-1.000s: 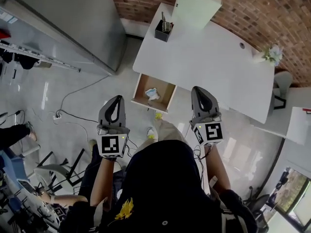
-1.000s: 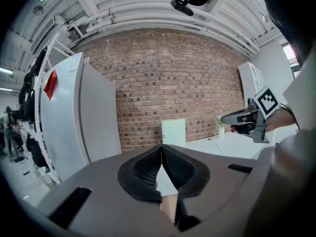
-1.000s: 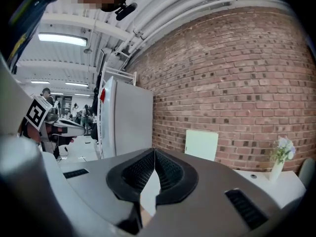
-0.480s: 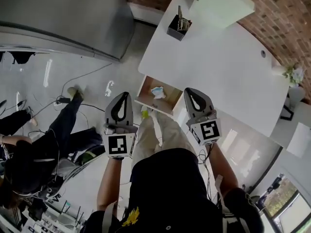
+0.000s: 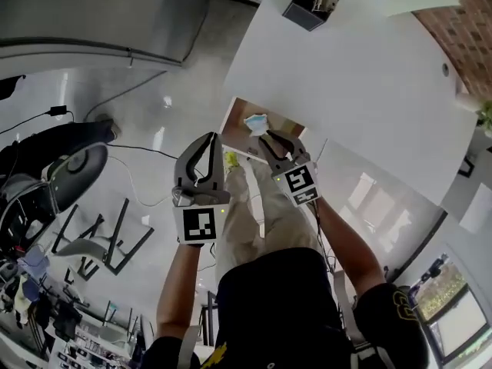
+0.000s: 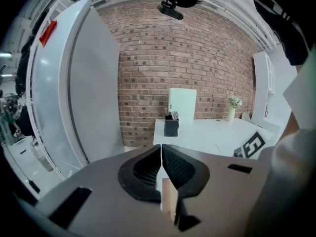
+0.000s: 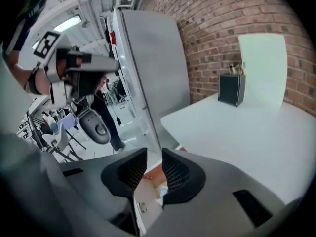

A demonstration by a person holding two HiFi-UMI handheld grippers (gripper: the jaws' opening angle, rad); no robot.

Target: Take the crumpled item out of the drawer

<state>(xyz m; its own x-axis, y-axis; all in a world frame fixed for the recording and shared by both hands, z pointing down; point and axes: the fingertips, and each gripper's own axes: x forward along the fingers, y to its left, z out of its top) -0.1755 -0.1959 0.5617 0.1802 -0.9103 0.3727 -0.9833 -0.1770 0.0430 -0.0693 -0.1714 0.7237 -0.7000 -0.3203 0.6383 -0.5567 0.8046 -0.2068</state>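
Note:
The crumpled item (image 5: 256,121), a pale blue-white wad, lies in the open wooden drawer (image 5: 235,123) under the white table's (image 5: 361,75) near edge. My right gripper (image 5: 268,139) hovers over the drawer's front, just short of the wad. Its jaws have just been opening and stand open, with nothing between them. In the right gripper view the wad (image 7: 162,191) and the drawer floor (image 7: 147,189) show below the right gripper (image 7: 154,154). My left gripper (image 5: 208,140) hangs left of the drawer over the floor. In its own view the left gripper (image 6: 161,149) is shut and empty.
A black pen holder (image 5: 310,6) and a white board (image 6: 181,102) stand at the table's far side, with a small plant (image 6: 232,102) to the right. A grey cabinet (image 5: 100,14) rises to the left. Chairs (image 5: 77,175) and a cable lie on the glossy floor.
Both grippers have come down toward the drawer. The right one has moved further, to the drawer's front, tipped downward, and its jaws have parted. The left stays shut.

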